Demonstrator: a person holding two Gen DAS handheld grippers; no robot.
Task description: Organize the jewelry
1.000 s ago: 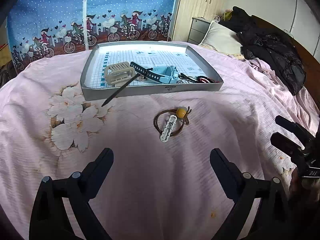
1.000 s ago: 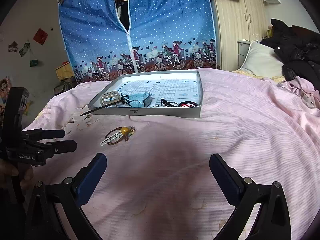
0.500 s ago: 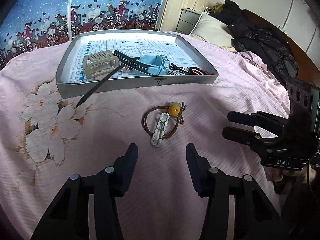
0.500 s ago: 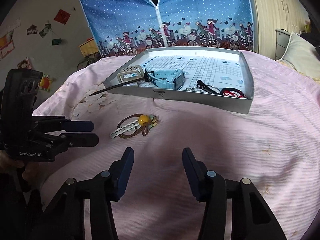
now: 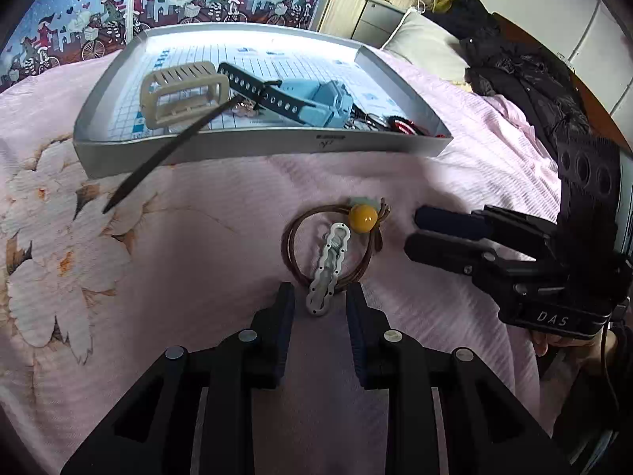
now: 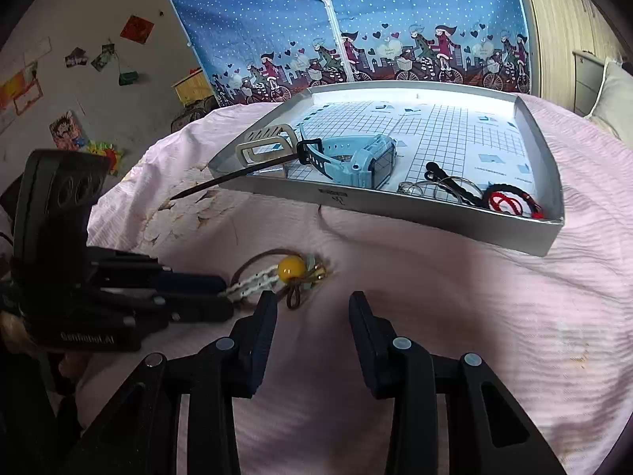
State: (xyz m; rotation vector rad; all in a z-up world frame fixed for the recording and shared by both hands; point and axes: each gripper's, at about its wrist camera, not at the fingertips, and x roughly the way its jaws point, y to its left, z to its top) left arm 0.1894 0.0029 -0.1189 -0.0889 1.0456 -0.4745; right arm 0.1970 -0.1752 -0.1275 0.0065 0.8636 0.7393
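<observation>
Most pieces already lie in the grey tray at upper centre. The white hair clip and brown hair tie remain on the bed, mid-frame. The left gripper, jaws slightly apart, straddles the clip's near end; the right gripper waits, unclenched and empty.

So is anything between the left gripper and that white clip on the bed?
Nothing visible. The left gripper has its fingers either side of the white clip's near end; only the brown hair tie lies tangled around it.
</observation>
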